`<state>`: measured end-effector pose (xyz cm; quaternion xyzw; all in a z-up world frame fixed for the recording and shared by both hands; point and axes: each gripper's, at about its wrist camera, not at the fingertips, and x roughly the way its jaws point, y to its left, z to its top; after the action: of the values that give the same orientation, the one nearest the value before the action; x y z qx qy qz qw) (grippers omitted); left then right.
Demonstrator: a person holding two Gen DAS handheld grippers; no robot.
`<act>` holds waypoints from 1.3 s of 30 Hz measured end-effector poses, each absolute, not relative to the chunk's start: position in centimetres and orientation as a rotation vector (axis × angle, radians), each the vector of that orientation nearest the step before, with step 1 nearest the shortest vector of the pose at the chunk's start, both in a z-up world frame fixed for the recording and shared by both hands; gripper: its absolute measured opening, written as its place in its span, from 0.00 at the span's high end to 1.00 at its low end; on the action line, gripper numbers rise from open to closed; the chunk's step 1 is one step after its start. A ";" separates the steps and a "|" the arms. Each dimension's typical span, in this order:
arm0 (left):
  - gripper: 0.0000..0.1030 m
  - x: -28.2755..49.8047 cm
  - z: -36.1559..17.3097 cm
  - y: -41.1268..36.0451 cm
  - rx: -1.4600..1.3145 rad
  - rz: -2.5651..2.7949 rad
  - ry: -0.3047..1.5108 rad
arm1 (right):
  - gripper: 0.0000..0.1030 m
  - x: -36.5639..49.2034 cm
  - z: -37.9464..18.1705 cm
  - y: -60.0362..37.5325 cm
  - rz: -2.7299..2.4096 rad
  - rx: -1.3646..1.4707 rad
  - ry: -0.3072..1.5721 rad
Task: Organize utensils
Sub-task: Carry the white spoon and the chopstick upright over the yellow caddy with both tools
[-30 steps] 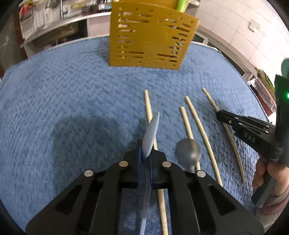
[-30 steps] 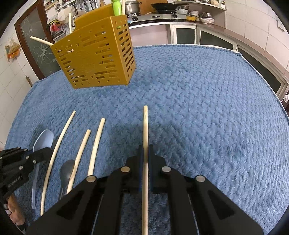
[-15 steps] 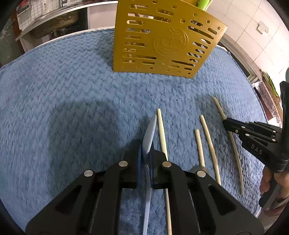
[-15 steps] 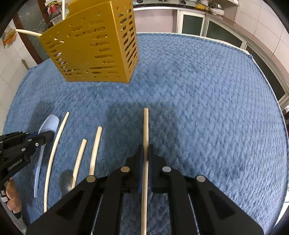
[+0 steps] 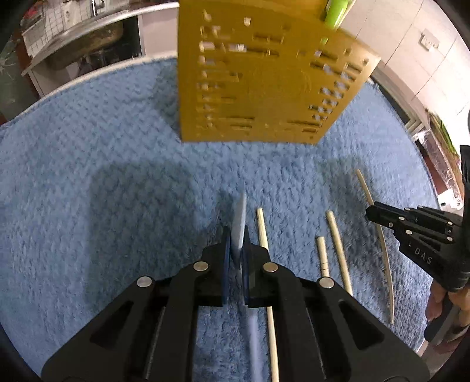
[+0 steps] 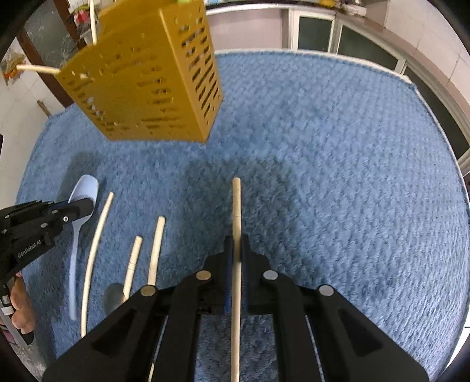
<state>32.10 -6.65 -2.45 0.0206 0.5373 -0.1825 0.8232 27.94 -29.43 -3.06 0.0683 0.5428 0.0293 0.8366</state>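
Readable text first: in the right wrist view we read "GenRobot.AI" in white on the black body of the left gripper (image 6: 85, 205); in the left wrist view "DAS" shows on the right gripper (image 5: 370, 212), rest cut off.

Left gripper jaws are pressed together on a pale blue plastic spoon (image 5: 240, 223), seen edge-on between the blue pads, bowl forward, handle running back under the gripper. Right gripper jaws are clamped on a round light wooden chopstick (image 6: 236, 235), pointing to 12 o'clock over the cloth.

We see the yellow utensil holder (image 5: 258, 88) at 12 o'clock in the left view and at 11 o'clock in the right: boxy plastic, walls pierced with slots, an embossed round emblem we can't read. A green item (image 5: 335, 11) and pale sticks poke out of it.

Blue fuzzy knobbly-weave cloth (image 6: 337, 176) covers the round table. Loose chopsticks (image 6: 97, 249) and a dark grey spoon (image 6: 113, 296) lie at 8 o'clock in the right view, just beside each other.
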 end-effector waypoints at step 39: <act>0.95 33.4 17.8 -5.8 -0.049 -0.300 0.247 | 0.94 28.4 16.5 -25.7 0.084 0.201 0.037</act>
<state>33.39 -5.84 17.83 -0.0242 0.1227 -0.1488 0.9809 28.41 -25.66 16.54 0.1002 0.0186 0.0417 0.9939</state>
